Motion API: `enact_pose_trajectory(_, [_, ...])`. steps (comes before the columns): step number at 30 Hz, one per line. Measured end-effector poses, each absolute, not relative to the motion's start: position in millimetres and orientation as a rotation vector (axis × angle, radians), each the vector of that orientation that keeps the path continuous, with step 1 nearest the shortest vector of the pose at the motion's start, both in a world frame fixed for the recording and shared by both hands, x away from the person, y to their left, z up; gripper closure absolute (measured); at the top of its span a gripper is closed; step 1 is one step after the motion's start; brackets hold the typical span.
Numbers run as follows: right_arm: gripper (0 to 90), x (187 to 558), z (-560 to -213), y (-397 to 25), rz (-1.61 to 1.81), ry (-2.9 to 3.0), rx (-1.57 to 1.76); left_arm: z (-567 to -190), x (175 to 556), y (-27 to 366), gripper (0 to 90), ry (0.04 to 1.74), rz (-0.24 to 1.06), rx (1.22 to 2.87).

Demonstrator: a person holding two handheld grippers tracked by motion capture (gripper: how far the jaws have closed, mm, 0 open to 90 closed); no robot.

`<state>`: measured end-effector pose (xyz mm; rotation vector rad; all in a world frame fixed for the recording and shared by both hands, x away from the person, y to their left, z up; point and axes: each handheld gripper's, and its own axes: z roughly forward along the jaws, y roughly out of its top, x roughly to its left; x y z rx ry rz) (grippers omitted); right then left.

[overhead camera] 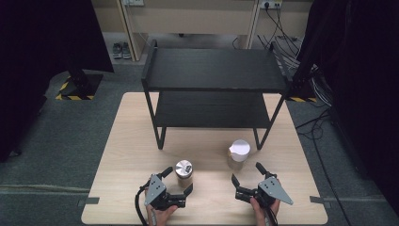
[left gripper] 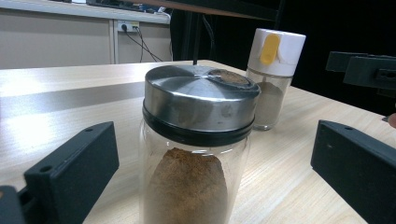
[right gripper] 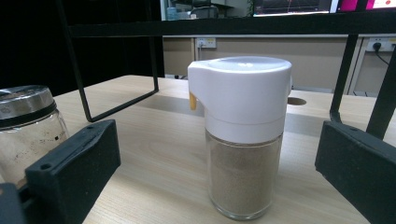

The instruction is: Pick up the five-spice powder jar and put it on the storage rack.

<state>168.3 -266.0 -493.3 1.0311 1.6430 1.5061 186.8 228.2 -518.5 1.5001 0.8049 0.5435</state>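
Beside the jars (overhead camera: 184,170), both grippers (overhead camera: 178,181) agape.

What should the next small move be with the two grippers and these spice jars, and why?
Probably ease both grippers forward a little, then close. The left gripper is open with the metal-lidded jar between its jaws, untouched. The right gripper is open and lined up on the white-capped shaker, which also stands free on the table.

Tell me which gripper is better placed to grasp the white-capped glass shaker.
Right. The right gripper sits open before the white-capped glass shaker; the left gripper brackets the steel-lidded glass jar.
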Motion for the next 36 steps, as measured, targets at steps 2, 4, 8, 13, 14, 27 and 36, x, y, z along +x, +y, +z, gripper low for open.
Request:
enact_pose_trajectory(2, [0.3, 168.5, -493.6, -266.6, 1.512, 1.643, 1.032, -518.2, 187.2, 228.5, 0.3, 0.804, 0.541, 1.502])
enact_pose_trajectory(4, [0.3, 168.6, -493.7, -266.9, 1.513, 1.643, 1.030, -518.4, 187.4, 228.7, 0.3, 0.805, 0.538, 1.501])
enact_pose_trajectory(8, [0.3, 169.2, -494.2, -267.9, 1.516, 1.639, 1.031, -518.9, 187.6, 229.0, 0.3, 0.809, 0.534, 1.495])
enact_pose_trajectory(13, [0.3, 170.8, -494.8, -269.1, 1.523, 1.644, 1.038, -519.2, 187.5, 229.0, 0.3, 0.810, 0.533, 1.492])
enact_pose_trajectory(14, [0.3, 170.8, -494.8, -269.3, 1.523, 1.645, 1.037, -519.3, 187.2, 228.8, 0.3, 0.809, 0.536, 1.492])
enact_pose_trajectory(27, [0.3, 171.2, -494.5, -269.0, 1.518, 1.650, 1.033, -518.9, 187.5, 229.0, 0.3, 0.807, 0.534, 1.495])
enact_pose_trajectory(36, [0.3, 171.2, -493.6, -273.7, 1.526, 1.649, 1.027, -520.1, 186.8, 229.5, 0.3, 0.809, 0.534, 1.486])
